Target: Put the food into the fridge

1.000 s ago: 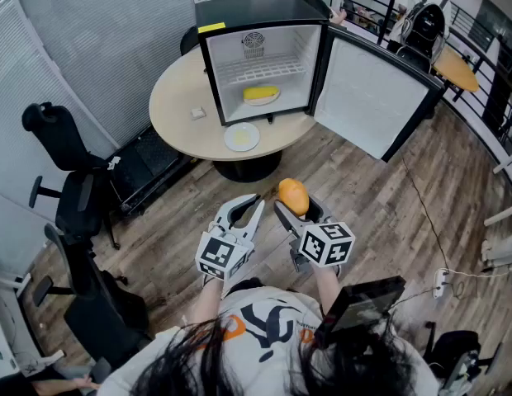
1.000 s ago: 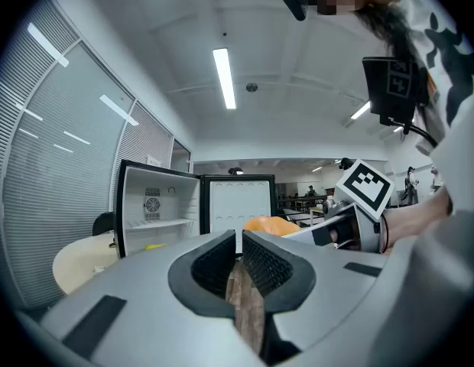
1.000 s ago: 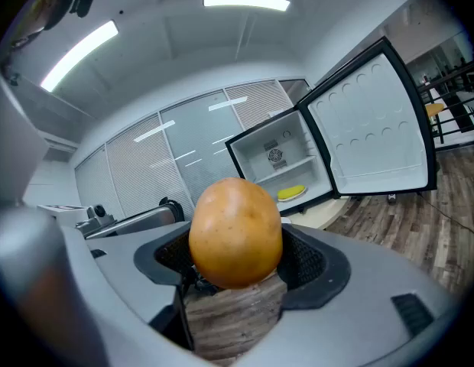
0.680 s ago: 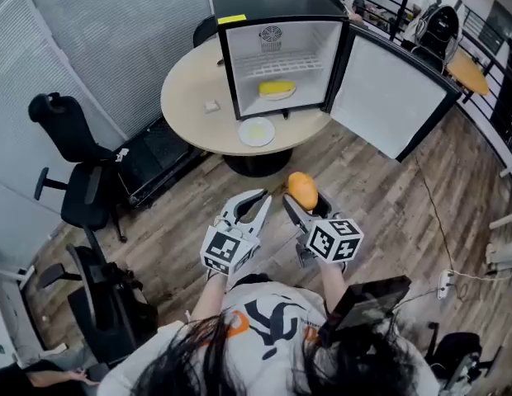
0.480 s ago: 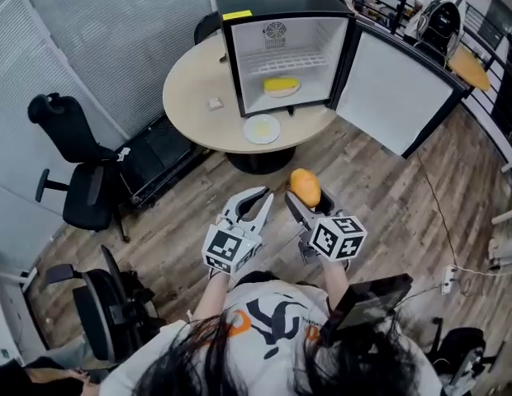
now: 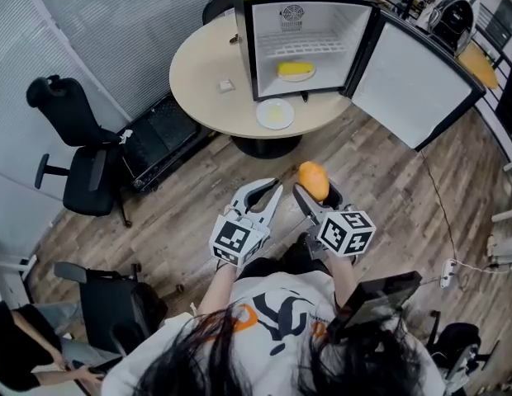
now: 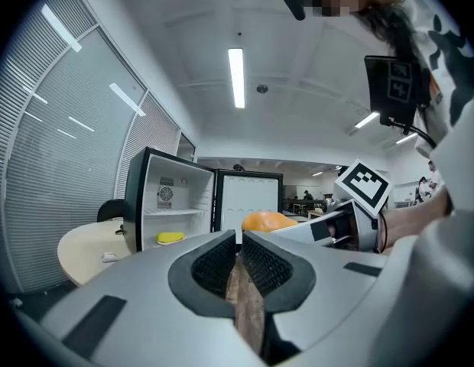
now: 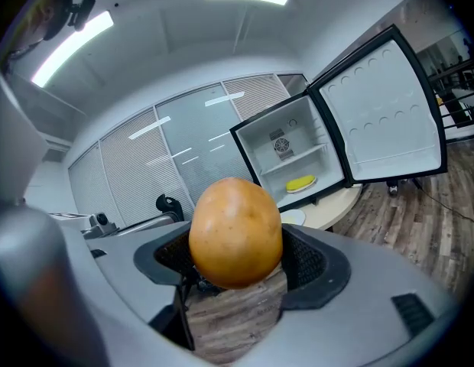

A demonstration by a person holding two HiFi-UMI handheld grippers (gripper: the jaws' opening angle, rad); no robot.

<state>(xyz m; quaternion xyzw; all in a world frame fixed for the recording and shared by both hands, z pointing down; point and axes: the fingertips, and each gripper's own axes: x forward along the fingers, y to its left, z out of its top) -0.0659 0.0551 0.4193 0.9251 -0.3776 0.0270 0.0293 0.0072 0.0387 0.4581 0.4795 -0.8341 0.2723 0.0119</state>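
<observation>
1. The right gripper (image 8: 237,260) is clamping the orange fruit (image 8: 235,232) between its two ribbed pads. The pads are gripping the fruit's lower part, so most of it is standing proud above the jaws.
2. The left gripper (image 7: 238,260) is riding just beside it, on its left. Its jaws are drawn together to a thin slit and are carrying nothing.
3. Ahead of both pairs of jaws, and well apart from them, the fridge (image 6: 322,27) is standing on a round table (image 6: 202,77). Its door (image 6: 413,81) is hanging wide open, off to the right of the jaws' line.
4. Inside, a piece of yellow food (image 6: 296,70) is sitting on the fridge floor, and the wire shelf above it appears bare. A small plate (image 6: 275,114) is lying on the table just in front of the opening, on the side nearer the jaws.
5. Judging by this, the carrying step is in hand: the fruit is grasped and facing the fridge, but is nowhere near the opening yet.
6. The next move is calling for the right gripper to travel forward to the open front, passing over the plate and staying left of the door. It should then release low on a free spot, since a round fruit is likely to roll.
</observation>
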